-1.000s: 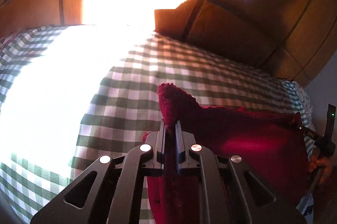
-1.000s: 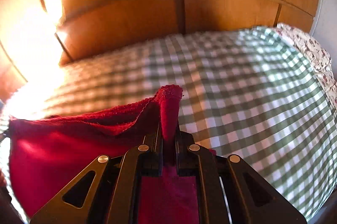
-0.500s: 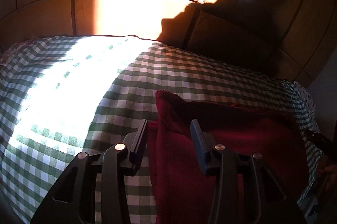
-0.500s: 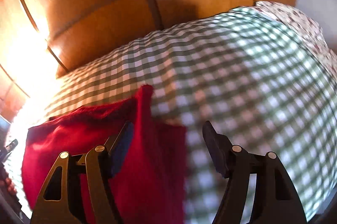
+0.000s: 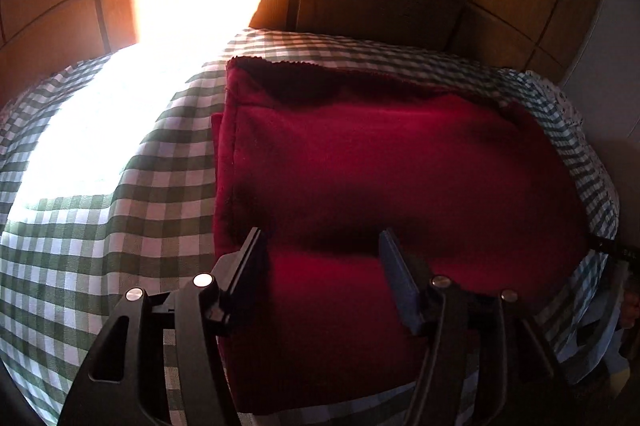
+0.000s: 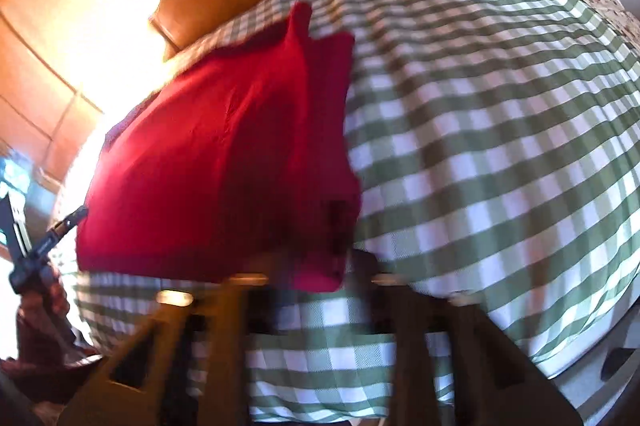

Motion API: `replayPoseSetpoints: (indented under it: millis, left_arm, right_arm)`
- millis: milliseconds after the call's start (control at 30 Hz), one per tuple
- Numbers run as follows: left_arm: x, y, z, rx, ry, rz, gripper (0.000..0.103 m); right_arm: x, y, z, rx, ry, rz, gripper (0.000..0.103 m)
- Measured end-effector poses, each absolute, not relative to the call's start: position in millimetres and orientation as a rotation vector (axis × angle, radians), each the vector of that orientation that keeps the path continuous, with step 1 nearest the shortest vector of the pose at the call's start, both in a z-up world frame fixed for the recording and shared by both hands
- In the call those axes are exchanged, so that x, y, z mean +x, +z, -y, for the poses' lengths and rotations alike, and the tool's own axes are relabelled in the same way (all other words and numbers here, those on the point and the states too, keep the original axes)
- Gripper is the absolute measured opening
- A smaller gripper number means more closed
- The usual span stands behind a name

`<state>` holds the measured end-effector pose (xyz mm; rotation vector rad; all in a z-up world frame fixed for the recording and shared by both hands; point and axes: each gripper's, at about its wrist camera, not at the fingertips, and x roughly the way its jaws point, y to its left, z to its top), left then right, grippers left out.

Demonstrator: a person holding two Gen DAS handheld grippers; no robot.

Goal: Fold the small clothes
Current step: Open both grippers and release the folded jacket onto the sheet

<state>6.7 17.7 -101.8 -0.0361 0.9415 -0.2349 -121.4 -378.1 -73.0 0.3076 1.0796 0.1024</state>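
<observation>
**Red cloth folded on checked bed, both hand-held grippers off it**

Left wrist view: Red cloth (image 5: pixel 392 177) lies folded on the green-and-white checked bed (image 5: pixel 120 226), with a fold crease running across it near the camera. Far edge of the cloth sits just short of the wooden panels (image 5: pixel 380 1); the far left corner is slightly raised. Left hand-held gripper (image 5: pixel 320 254) hovers over the near part of the cloth, jaws apart and opening, with cloth showing between them but no pad pressing it. Strong sun glare falls on the bed left of the cloth.

Right wrist view (motion-blurred): The cloth (image 6: pixel 224 161) lies up and left of the right hand-held gripper (image 6: pixel 312 290), its near right corner just above the fingertips. Jaws are narrow, closed with nothing clamped. Checked bed (image 6: pixel 500 145) spreads right of the cloth. The other tool's tip shows at the far left edge.
</observation>
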Motion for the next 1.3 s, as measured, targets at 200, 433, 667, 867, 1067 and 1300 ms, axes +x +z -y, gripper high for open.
replayPoseSetpoints:
  millis: [200,433,667,867,1067,1300]
  left_arm:
    - [-5,-105,-14,-0.009,-0.221,-0.931,0.059]
    - [-24,-82,-74,-0.187,-0.173,-0.874,0.072]
    - [-59,-104,-140,-0.37,-0.16,-0.911,0.07]
    - [-73,-114,-143,-0.375,-0.299,-0.915,0.064]
    - [-58,-134,-121,-0.353,-0.375,-0.99,0.018]
    - [-65,-127,-99,-0.213,-0.36,-1.014,0.014]
  right_arm:
    - [-118,-86,359,0.073,0.023,-1.079,0.008]
    - [-132,-59,372,0.139,-0.044,-1.009,0.054]
    - [-122,-38,314,0.128,0.129,-0.945,0.054]
    - [-115,-58,251,0.064,0.25,-0.999,0.054]
    - [-117,-66,241,-0.004,0.227,-1.008,0.057]
    - [-121,-92,250,-0.117,0.204,-0.952,0.058]
